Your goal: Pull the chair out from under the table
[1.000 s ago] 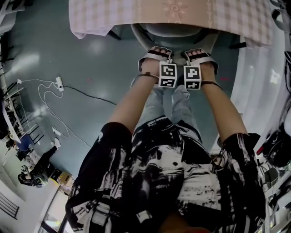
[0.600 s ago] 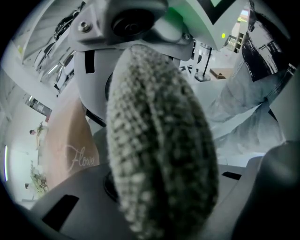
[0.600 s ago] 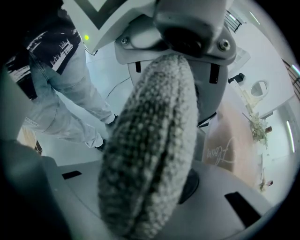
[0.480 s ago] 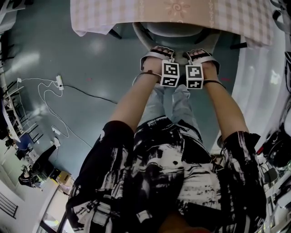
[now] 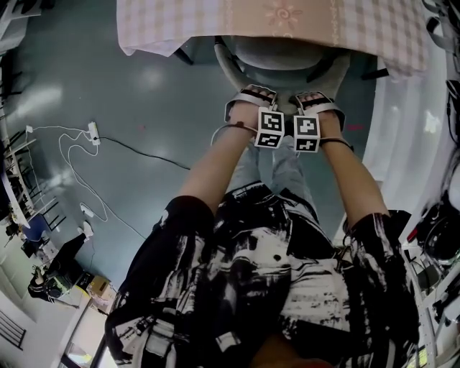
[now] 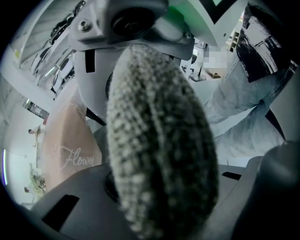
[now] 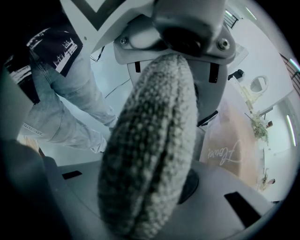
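Note:
The chair (image 5: 277,52) is grey, and its seat pokes out from under a table with a pink checked cloth (image 5: 215,21). Both grippers point steeply down at its backrest, side by side. My left gripper (image 5: 250,93) is shut on the backrest's knit-covered top edge (image 6: 159,140). My right gripper (image 5: 315,98) is shut on the same edge (image 7: 150,150), a little to the right. In each gripper view the padded edge fills the space between the grey jaws. The chair's grey plastic back mount (image 7: 187,28) shows behind it.
The person's legs in light jeans (image 5: 277,162) stand right behind the chair. A white power strip (image 5: 93,131) with cables lies on the grey-blue floor at the left. A white wall or cabinet (image 5: 410,144) runs close along the right. Dark table legs (image 5: 183,54) flank the chair.
Both grippers, still closed on the backrest, have come back toward the person's body. The chair has come with them, so more of its seat shows beyond the tablecloth edge.

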The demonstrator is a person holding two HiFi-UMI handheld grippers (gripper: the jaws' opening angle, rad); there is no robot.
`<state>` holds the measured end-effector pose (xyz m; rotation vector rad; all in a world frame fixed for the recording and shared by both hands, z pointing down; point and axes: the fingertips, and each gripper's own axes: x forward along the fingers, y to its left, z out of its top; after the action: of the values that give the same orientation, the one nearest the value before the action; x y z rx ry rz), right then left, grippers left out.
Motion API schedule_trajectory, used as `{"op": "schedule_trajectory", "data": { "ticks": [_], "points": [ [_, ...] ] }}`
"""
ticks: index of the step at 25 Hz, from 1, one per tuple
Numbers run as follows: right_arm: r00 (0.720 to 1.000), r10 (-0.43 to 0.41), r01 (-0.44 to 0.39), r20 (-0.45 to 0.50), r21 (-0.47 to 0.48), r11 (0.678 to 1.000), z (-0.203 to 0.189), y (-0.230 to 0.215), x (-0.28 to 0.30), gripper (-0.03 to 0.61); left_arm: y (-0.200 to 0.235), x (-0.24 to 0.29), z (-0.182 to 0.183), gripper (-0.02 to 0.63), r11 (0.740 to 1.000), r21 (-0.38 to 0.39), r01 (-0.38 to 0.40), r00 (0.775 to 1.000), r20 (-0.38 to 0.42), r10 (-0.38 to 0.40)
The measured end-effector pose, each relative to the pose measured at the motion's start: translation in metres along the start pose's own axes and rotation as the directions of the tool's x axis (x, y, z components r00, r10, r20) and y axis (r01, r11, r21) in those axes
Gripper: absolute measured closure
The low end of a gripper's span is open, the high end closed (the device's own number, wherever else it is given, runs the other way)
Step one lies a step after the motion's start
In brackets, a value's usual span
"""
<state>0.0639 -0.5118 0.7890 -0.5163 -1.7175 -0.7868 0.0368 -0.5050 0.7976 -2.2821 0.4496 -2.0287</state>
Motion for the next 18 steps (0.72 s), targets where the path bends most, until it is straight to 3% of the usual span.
{"op": "schedule_trajectory", "data": {
  "ticks": [18],
  "points": [
    [1.0,0.0,0.003,-0.025,0.099,0.995,0.059,0.079,-0.008,0.48,-0.093,-0.02,0.001,0.511,0.995,0.095,0.009,1.0,0.016,-0.01]
  ]
}}
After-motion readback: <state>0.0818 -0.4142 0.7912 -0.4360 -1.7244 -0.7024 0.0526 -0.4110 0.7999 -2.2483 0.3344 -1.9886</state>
